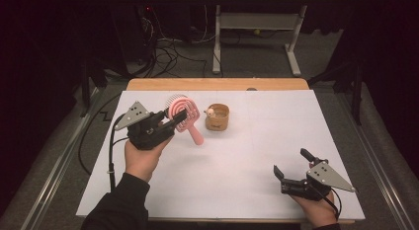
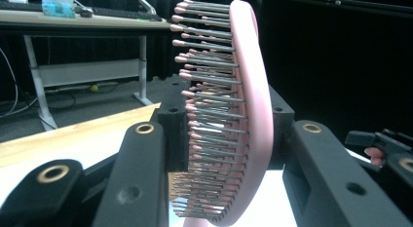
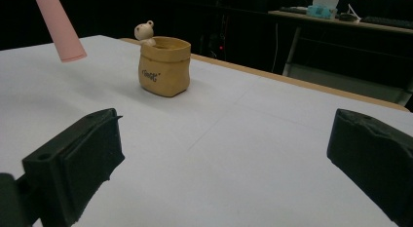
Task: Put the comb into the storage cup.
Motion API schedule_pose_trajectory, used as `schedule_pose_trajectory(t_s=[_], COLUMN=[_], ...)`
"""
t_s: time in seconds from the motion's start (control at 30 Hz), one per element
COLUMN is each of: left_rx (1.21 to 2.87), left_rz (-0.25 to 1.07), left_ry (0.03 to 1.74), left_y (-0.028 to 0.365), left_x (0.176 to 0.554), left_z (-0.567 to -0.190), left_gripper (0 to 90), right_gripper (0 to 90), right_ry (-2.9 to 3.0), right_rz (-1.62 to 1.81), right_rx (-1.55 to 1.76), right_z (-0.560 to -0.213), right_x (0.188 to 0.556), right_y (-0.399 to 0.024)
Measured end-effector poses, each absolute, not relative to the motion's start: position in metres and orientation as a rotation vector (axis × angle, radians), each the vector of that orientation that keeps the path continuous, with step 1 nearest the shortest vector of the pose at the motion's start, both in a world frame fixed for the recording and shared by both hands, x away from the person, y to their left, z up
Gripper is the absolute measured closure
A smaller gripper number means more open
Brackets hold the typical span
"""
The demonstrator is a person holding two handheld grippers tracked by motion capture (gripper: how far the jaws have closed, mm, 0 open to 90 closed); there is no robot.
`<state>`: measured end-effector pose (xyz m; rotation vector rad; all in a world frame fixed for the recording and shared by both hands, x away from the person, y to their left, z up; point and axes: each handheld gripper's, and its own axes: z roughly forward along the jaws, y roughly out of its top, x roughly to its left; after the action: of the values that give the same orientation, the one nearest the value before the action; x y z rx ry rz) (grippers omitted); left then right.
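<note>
Left tool (image 1: 179, 117) clamps hairbrush (image 2: 246, 115) | pink, grey pink-tipped bristles | right tool (image 1: 291, 163) wide open, empty

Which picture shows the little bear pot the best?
The right gripper view shows the bear pot best: it stands close and sharp on the white table, with the bear's head peeking over its rim. The high view shows the pot small, just right of the pink hairbrush. The left gripper view looks at the brush instead.

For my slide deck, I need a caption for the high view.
Left gripper lifts a pink brush beside a tan pot; right gripper rests open.
</note>
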<state>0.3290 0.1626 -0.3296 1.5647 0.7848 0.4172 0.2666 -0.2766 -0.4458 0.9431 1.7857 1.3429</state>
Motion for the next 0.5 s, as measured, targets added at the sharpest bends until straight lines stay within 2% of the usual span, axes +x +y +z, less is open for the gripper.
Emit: schedule_pose_trajectory(t_s=[0.5], left_rx=[1.555], left_rz=[0.422], left_ry=[0.779], left_y=[0.152], left_x=[0.344], left_z=[-0.317], left_gripper=[63.1], right_gripper=[0.2], right_ry=[1.795], right_rz=[1.344], right_rx=[0.935], right_z=[-0.446], right_x=[0.267], right_y=[-0.274])
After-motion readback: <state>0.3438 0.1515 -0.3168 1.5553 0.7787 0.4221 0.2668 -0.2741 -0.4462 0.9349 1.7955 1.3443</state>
